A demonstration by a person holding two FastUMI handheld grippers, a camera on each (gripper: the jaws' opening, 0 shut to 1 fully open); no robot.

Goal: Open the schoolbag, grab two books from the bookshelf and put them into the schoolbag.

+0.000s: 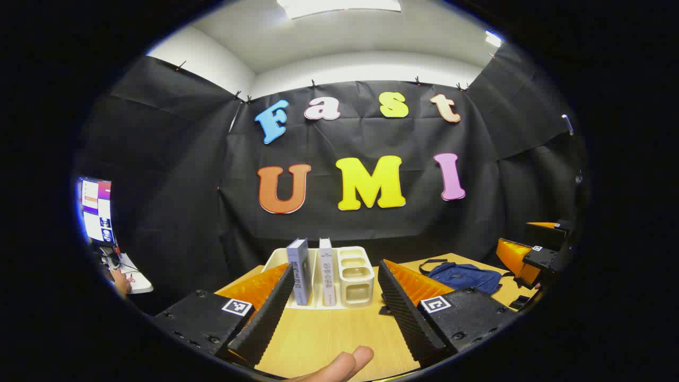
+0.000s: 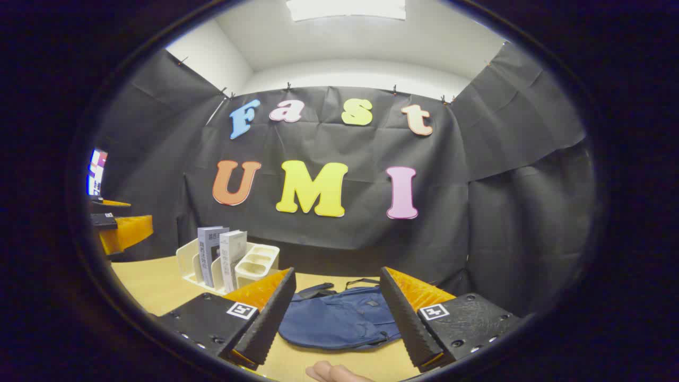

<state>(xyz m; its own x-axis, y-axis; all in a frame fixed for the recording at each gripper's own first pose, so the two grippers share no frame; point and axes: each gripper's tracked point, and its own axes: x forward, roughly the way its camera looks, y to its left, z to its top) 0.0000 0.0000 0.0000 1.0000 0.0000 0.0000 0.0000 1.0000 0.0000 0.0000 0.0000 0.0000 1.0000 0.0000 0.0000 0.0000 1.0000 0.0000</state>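
Two books (image 1: pixel 313 270) upright in bookshelf (image 1: pixel 355 273) ahead of left gripper (image 1: pixel 334 310) fingers; schoolbag (image 2: pixel 339 318) flat on bench (image 2: pixel 154 286) between right gripper (image 2: pixel 335 318) fingers, apparently unopened. Both released, empty. All steps pending.

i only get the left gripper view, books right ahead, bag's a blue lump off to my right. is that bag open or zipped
Observer: In the right gripper view the schoolbag lies flat on the table, and no opening shows on the side facing the camera.
Operator: is the right gripper on it
Observer: No. The right gripper is open, the bag lying beyond its fingers.
Operator: anything in the way over there
Observer: Only the bag's strap, looped at its far edge. The books stand in the rack to the bag's left.
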